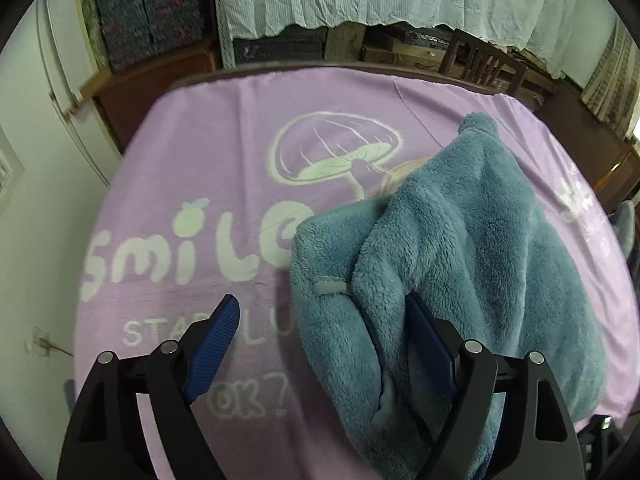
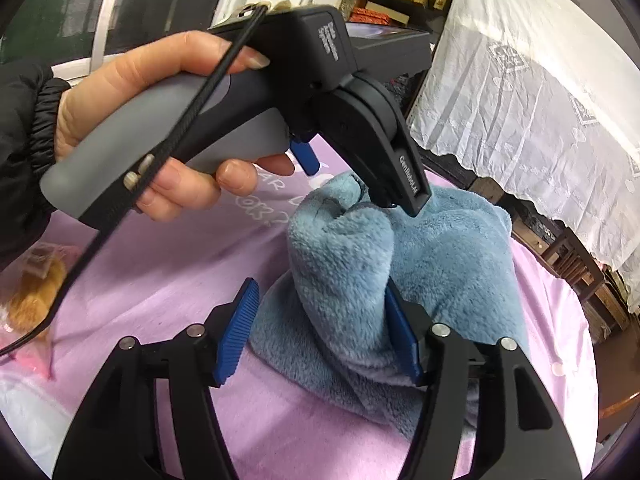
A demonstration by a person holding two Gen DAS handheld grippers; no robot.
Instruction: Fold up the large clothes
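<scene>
Dim, soft indoor light; strong fisheye bending and dark corners; motion-blurred edges.

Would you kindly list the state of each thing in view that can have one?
Fleece garment: bunched in a heap on the blanket, not folded flat.
Blanket: spread flat, print facing up.
Left gripper: jaws open, fleece lying between them.
Right gripper: jaws open, fleece lying between them.
Left hand: wrapped around the left gripper's handle.
</scene>
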